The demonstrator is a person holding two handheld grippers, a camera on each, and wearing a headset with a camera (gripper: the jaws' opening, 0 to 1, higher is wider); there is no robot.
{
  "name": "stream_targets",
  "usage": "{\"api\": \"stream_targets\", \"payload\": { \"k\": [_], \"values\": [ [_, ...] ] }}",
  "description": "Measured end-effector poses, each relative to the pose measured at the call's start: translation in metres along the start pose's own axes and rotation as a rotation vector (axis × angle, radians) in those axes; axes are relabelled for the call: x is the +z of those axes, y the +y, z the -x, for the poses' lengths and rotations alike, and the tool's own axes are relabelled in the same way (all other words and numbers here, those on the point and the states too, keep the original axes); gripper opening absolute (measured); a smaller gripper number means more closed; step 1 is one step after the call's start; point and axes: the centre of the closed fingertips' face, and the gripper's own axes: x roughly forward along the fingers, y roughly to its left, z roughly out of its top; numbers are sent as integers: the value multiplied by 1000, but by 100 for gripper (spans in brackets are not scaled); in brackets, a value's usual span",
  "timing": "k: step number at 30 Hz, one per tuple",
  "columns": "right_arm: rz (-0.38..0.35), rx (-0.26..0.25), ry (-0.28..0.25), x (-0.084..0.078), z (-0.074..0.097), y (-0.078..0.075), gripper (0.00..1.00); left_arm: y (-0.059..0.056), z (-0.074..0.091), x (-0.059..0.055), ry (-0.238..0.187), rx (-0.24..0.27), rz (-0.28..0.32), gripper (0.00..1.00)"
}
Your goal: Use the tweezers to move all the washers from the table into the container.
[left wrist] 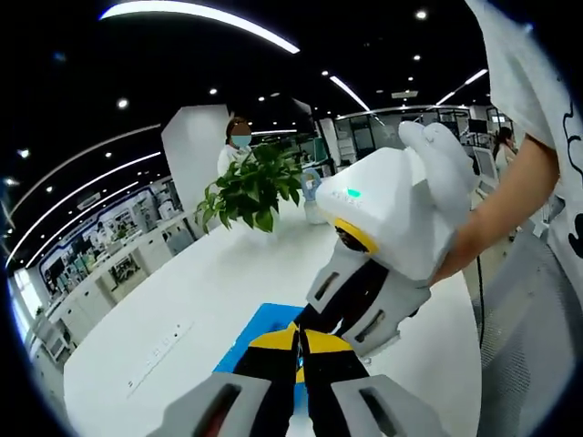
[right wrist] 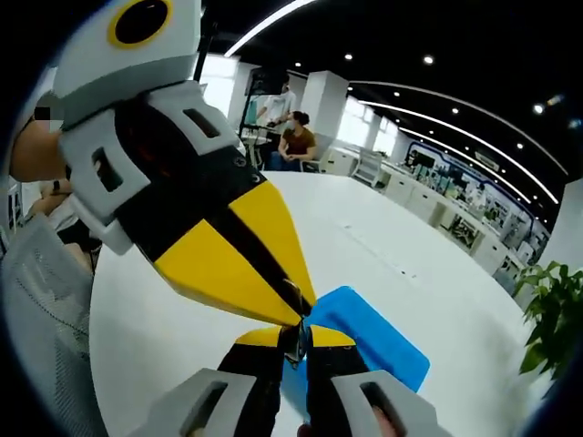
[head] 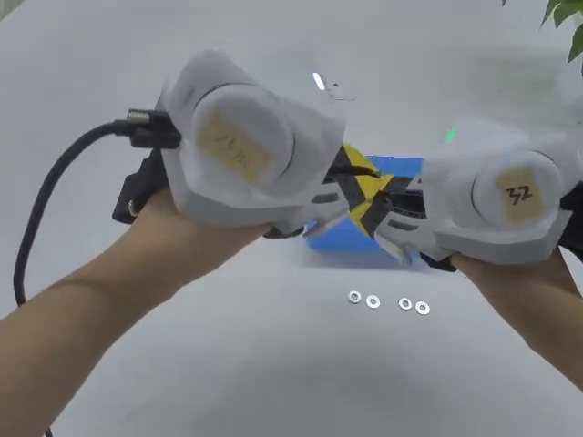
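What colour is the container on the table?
The container is blue, clearest in the right gripper view.

Four small silver ring washers (head: 373, 301) lie flat in a loose row on the white desk (head: 273, 373), near a blue container (head: 351, 244), itself partly hidden.

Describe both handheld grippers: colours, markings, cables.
Both have white rounded housings, grey trim and black-and-yellow jaws. The left gripper carries a yellow label and a black cable; the right gripper a yellow label reading 32 and a green light.

Opposed gripper views, shared blue container (right wrist: 373, 341)
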Motion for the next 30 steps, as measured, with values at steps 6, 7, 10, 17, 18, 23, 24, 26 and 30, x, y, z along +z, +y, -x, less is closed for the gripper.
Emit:
{"api": "stream_targets", "payload": {
  "k": [6,7,10,17,18,23,24,26,30],
  "values": [
    [-40,25,18,-11,2,16,5,-13,2,-6,9,-37,32,0],
    [-47,30,19,-13,2,19,5,-17,2,-9,23,-57,35,0],
    [-95,41,32,-23,1,25,6,-24,1,-18,33,-72,41,0],
    [-145,59,72,-44,-7,34,8,-36,-4,-36,72,-89,71,0],
    [-146,63,77,-46,-7,35,8,-37,-5,-38,78,-91,73,0],
    [-165,69,113,-59,-11,37,10,-41,-8,-52,114,-105,81,0],
    [-167,67,112,-60,-11,38,10,-42,-9,-53,120,-105,74,0],
    [-177,73,111,-59,-11,39,10,-43,-8,-53,121,-106,71,0],
    [-179,82,110,-57,-12,42,10,-43,-7,-53,130,-102,64,0]
  ]
}}
